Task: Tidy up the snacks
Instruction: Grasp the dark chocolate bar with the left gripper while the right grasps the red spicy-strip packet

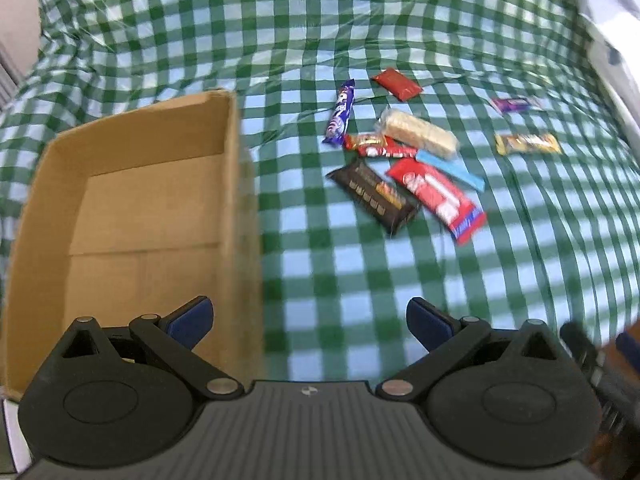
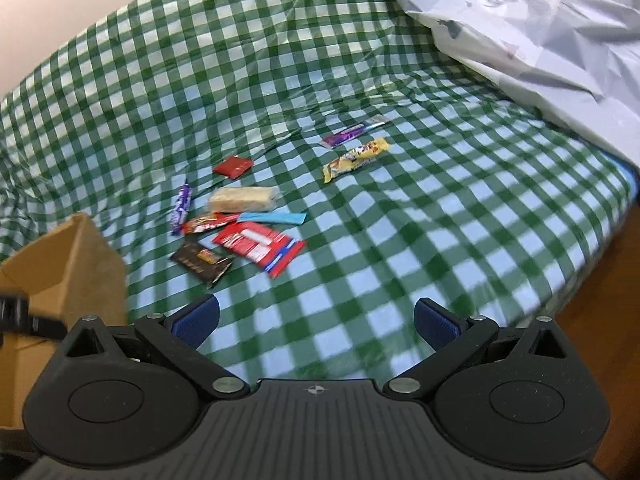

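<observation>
An empty cardboard box (image 1: 132, 216) sits at the left on the green checked cloth; its corner shows in the right wrist view (image 2: 80, 264). Several snacks lie in a loose pile right of it: a dark brown bar (image 1: 374, 196) (image 2: 200, 260), a red KitKat pack (image 1: 438, 196) (image 2: 260, 248), a pale wafer pack (image 1: 420, 134) (image 2: 242, 199), a blue-purple bar (image 1: 341, 114) (image 2: 181, 208), a red packet (image 1: 396, 83) (image 2: 233, 167). A yellow bar (image 1: 528, 144) (image 2: 356, 159) and a purple bar (image 1: 516, 105) (image 2: 352, 132) lie apart. My left gripper (image 1: 310, 320) is open and empty over the box's right wall. My right gripper (image 2: 316, 320) is open and empty.
A thin light-blue strip (image 1: 452, 170) (image 2: 274, 217) and a small red bar (image 1: 380, 148) (image 2: 208, 223) lie within the pile. A crumpled white plastic sheet (image 2: 540, 40) covers the far right. The bed's edge (image 2: 600, 248) drops off at right. The other gripper shows blurred at the lower right (image 1: 600, 360).
</observation>
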`<state>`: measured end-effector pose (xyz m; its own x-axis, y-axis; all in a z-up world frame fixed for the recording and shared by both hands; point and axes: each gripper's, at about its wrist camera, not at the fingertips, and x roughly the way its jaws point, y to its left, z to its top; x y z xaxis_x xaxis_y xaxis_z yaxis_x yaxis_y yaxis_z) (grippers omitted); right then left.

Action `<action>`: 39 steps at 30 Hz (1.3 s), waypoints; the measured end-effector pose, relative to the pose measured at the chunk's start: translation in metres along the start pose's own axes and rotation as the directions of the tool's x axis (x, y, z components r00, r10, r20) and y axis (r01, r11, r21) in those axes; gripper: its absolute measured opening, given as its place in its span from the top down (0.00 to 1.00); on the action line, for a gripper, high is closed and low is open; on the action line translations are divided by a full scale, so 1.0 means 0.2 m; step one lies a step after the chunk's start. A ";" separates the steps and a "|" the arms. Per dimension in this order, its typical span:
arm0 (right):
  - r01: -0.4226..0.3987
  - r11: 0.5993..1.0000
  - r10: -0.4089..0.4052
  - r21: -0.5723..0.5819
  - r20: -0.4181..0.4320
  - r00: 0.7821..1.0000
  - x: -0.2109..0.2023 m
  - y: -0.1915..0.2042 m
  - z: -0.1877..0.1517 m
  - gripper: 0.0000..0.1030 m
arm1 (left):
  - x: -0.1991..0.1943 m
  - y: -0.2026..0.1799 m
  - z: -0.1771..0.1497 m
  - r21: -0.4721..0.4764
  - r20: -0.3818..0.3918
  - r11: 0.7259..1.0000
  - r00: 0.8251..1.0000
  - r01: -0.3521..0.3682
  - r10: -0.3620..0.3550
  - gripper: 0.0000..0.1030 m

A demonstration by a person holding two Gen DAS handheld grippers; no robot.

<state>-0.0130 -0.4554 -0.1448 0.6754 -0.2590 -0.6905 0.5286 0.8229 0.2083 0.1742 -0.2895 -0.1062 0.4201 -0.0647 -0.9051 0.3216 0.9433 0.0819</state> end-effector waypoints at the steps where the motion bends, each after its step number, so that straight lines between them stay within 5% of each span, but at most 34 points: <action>1: -0.003 1.000 0.003 -0.026 -0.006 1.000 0.07 -0.01 0.03 0.00 | 0.06 -0.03 0.05 -0.011 -0.006 1.000 1.000 -0.002 0.002 0.00; 10: -0.162 0.960 0.128 -0.227 -0.156 0.979 0.74 0.06 0.20 0.00 | 0.67 -0.22 0.43 -0.093 -0.055 0.995 0.998 -0.020 0.015 0.00; 16: -0.235 0.900 0.172 -0.367 -0.197 0.965 1.10 0.21 0.23 0.00 | 0.98 -0.23 0.52 -0.051 -0.084 0.996 0.994 -0.078 0.074 0.00; 20: -0.237 0.890 0.166 -0.389 -0.207 0.964 1.28 0.23 0.23 0.00 | 1.09 -0.08 0.44 -0.216 -0.049 0.973 0.995 0.077 -0.089 0.00; 22: -0.220 0.868 0.177 -0.445 -0.137 0.975 1.27 0.24 0.19 0.00 | 1.09 -0.05 0.42 -0.255 -0.018 0.961 0.993 0.105 -0.113 0.00; 24: -0.218 0.875 0.190 -0.432 -0.106 0.976 1.27 0.23 0.17 0.00 | 1.10 -0.09 0.43 -0.188 -0.047 0.979 0.995 0.076 -0.086 0.00; 27: -0.211 0.876 0.191 -0.434 -0.090 0.977 1.25 0.22 0.17 0.00 | 1.11 -0.18 0.44 -0.082 -0.080 0.996 0.996 0.018 -0.024 0.00; 32: -0.202 0.873 0.178 -0.444 -0.097 0.979 1.24 0.24 0.18 0.01 | 1.12 -0.16 0.46 -0.107 -0.107 0.994 0.994 0.019 -0.031 0.04; 33: -0.204 0.872 0.175 -0.446 -0.105 0.979 1.23 0.25 0.17 0.03 | 1.09 -0.16 0.46 -0.114 -0.097 0.993 0.995 0.010 -0.021 0.18; 34: -0.213 0.872 0.184 -0.440 -0.110 0.977 1.21 0.25 0.18 0.17 | 1.05 -0.16 0.46 -0.118 -0.077 0.993 0.997 0.015 -0.024 0.47; 35: -0.213 0.870 0.188 -0.444 -0.101 0.977 1.19 0.30 0.15 0.38 | 1.00 -0.17 0.46 -0.109 -0.063 0.994 0.997 0.026 -0.033 0.58; 39: -0.201 0.857 0.171 -0.475 -0.106 0.980 1.13 0.36 0.11 0.60 | 0.93 -0.14 0.44 -0.127 -0.080 0.991 0.995 0.045 -0.056 0.58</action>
<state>0.1877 -0.4661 -0.2707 0.6977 -0.0593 -0.7139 0.0729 0.9973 -0.0116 0.3182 -0.3565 -0.2401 0.3318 -0.0910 -0.9389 0.2300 0.9731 -0.0130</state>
